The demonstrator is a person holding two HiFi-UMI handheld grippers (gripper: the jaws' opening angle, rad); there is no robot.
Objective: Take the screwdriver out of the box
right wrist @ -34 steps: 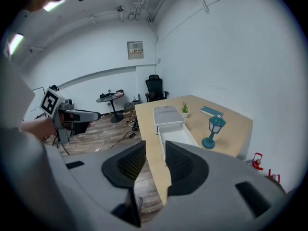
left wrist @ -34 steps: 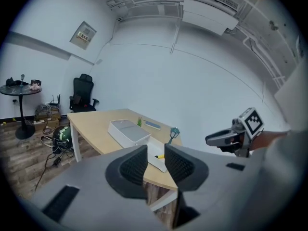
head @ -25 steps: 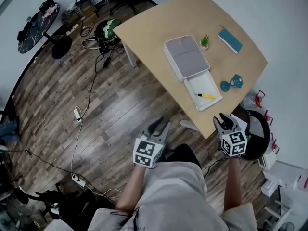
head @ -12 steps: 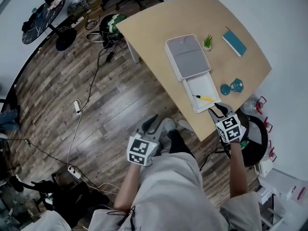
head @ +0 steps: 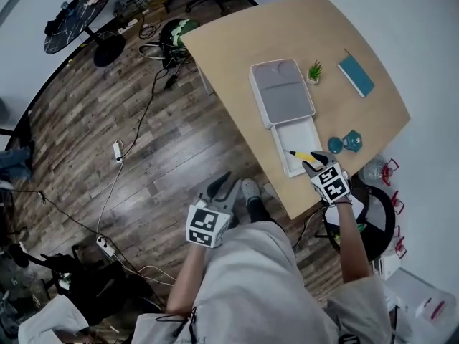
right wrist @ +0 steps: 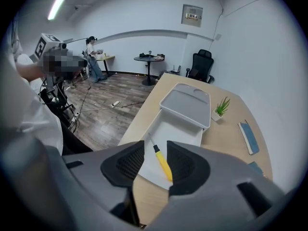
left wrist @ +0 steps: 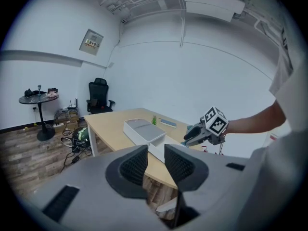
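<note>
A yellow-handled screwdriver [head: 304,155] lies in the pulled-out white drawer [head: 285,136] of a white box [head: 281,92] on the wooden table. My right gripper [head: 313,163] hangs just over the drawer's near end, pointing steeply down. In the right gripper view the screwdriver [right wrist: 162,163] shows between the jaws of the right gripper [right wrist: 156,154], which are opening; the pads do not press on it. My left gripper [head: 224,186] stays off the table above the floor, open and empty. In the left gripper view, the left gripper [left wrist: 155,158] points toward the table.
On the table [head: 237,49] stand a small green plant [head: 315,70], a blue notebook [head: 356,75] and a teal object [head: 346,142] to the drawer's right. A round black item [head: 374,219] sits on the floor past the table's near corner. Cables and a power strip [head: 117,151] cross the floor.
My right gripper has come forward and down from beyond the table's edge to over the drawer's near end, above the screwdriver. The left gripper has barely shifted.
</note>
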